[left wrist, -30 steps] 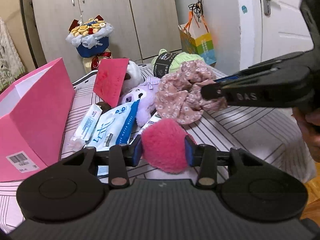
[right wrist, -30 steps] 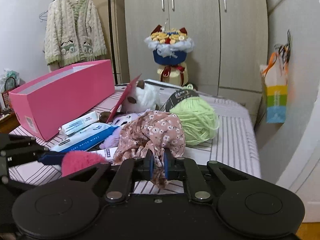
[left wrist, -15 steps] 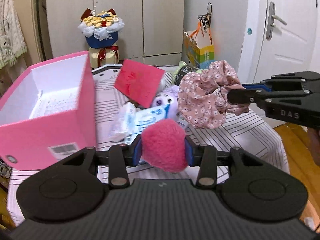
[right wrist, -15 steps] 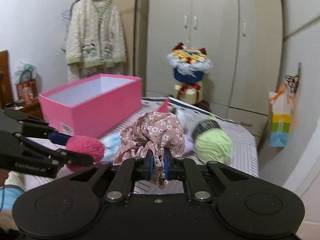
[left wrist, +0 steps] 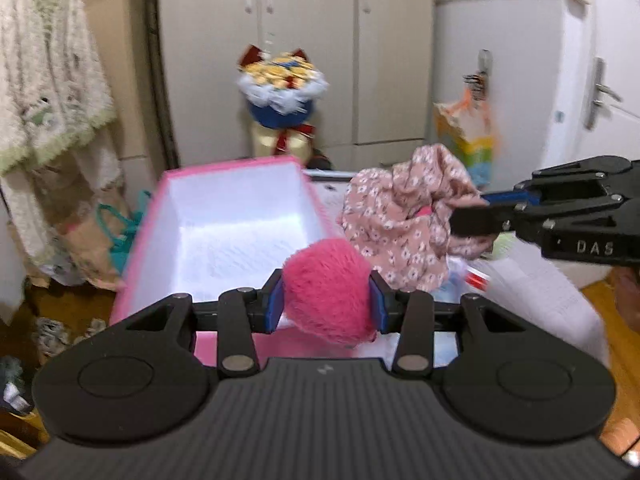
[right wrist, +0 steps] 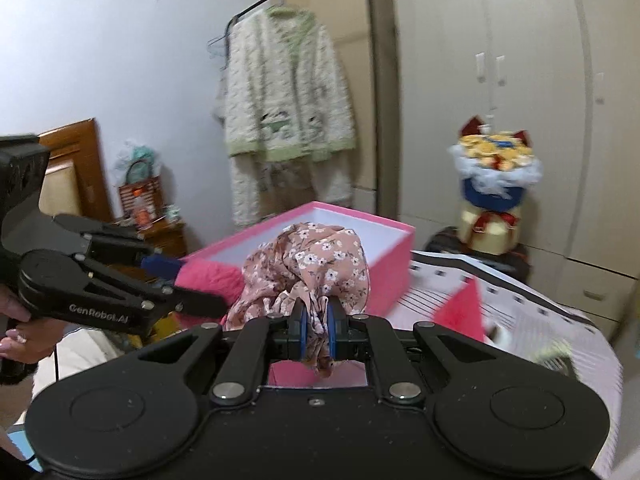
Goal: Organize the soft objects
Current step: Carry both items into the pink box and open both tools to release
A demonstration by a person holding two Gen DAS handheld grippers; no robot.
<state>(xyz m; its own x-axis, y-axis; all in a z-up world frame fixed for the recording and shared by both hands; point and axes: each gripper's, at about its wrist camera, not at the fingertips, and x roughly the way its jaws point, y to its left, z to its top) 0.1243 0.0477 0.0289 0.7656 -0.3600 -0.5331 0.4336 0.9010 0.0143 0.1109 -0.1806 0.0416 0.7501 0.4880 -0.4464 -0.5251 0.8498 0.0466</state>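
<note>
Since a second ago: both grippers have come up off the striped bed and swung toward the pink box; in the earlier frames the box sat off to the left with its side showing, now its open white interior faces the left wrist camera.
Left gripper (left wrist: 326, 306): clamped on the pink pompom (left wrist: 326, 288), blue pads pressing into the fluff on both sides; the ball bulges above and below the fingers.
Right gripper (right wrist: 316, 330): pinched tight on a fold of the floral scrunchie (right wrist: 308, 272), the rest of the fabric bunched up ahead of the fingertips.
Pink box (left wrist: 150, 216): open, white inside, apparently nothing soft in it yet; straight ahead of and below the left gripper, its long axis running away along the line the fingers point.
Pompom to box: seems to hang about over the near rim, not yet clearly over the floor of the box.
Scrunchie to box: in the left wrist view it hangs just beyond the box's right wall; from the right wrist camera the box lies ahead and slightly left of the fingers.
Nearer hand: the left, I'd say; it lines up with the opening, the right must still cross the wall.
Judged next: a little farther forward, then let go over the white floor.
Watch for: the two grippers crowding each other, they're close side by side.
</note>
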